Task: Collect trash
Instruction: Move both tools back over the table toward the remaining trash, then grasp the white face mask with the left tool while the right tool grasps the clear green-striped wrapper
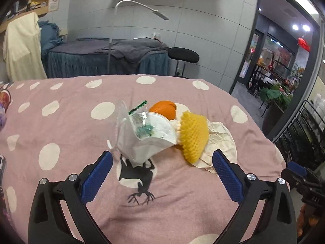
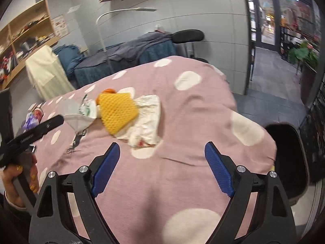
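A heap of trash lies on the pink dotted blanket [image 1: 71,126]: a white face mask [image 1: 146,142], a clear plastic wrapper [image 1: 140,120], an orange peel [image 1: 164,108], a yellow foam fruit net [image 1: 194,136] and crumpled cream paper [image 1: 221,140]. My left gripper [image 1: 162,160] is open, just short of the mask. In the right wrist view the net [image 2: 116,109], the paper [image 2: 146,120] and the mask [image 2: 78,120] lie ahead to the left. My right gripper [image 2: 161,154] is open and empty above the blanket, short of the paper.
A black bin [image 2: 288,158] stands off the bed's right edge. Other small items [image 2: 34,118] lie at the far left of the blanket. A second bed [image 1: 105,59], a stool [image 1: 182,55] and a floor lamp [image 1: 140,6] stand behind. The left gripper's body [image 2: 32,134] shows in the right wrist view.
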`<action>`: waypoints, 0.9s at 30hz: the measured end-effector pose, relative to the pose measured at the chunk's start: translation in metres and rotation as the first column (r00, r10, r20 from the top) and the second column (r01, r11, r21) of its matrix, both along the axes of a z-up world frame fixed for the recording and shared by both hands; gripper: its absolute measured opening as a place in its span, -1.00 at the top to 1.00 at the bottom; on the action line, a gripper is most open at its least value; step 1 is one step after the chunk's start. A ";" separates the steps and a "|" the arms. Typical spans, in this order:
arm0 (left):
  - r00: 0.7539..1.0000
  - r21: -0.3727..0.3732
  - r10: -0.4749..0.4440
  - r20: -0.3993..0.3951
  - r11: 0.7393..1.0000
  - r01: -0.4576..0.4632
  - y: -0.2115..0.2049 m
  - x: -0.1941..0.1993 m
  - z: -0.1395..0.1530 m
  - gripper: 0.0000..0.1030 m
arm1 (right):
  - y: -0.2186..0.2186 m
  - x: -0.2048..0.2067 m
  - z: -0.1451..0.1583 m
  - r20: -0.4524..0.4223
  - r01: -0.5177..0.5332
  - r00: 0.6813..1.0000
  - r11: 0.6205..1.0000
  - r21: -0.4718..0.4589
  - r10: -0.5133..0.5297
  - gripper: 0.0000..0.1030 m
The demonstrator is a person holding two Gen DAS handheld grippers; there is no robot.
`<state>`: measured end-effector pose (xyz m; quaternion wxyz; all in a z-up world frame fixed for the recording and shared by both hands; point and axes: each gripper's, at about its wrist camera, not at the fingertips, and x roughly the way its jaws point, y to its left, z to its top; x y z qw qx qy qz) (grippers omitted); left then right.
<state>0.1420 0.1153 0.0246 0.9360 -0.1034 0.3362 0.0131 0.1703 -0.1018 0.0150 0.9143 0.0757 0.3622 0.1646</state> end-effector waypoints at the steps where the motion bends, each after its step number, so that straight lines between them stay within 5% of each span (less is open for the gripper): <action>1: 1.000 -0.011 0.016 -0.006 1.000 -0.016 0.008 0.005 0.000 -0.84 | 0.008 0.000 0.003 0.002 -0.012 1.000 1.000 -0.004 0.012 -0.65; 11: 0.995 -0.097 0.066 -0.070 0.993 -0.073 0.047 0.035 -0.016 -0.30 | 0.029 -0.002 0.007 0.001 -0.055 0.998 0.998 -0.026 0.055 -0.65; 20: 0.995 -0.070 0.067 -0.079 0.995 -0.072 0.054 0.051 -0.022 0.85 | 0.041 0.000 0.006 -0.004 -0.066 0.998 0.997 -0.038 0.066 -0.65; 27: 0.999 0.022 -0.041 0.028 0.999 0.040 0.024 0.019 0.007 0.93 | 0.041 0.002 0.009 0.013 -0.067 0.998 0.998 0.007 0.067 -0.65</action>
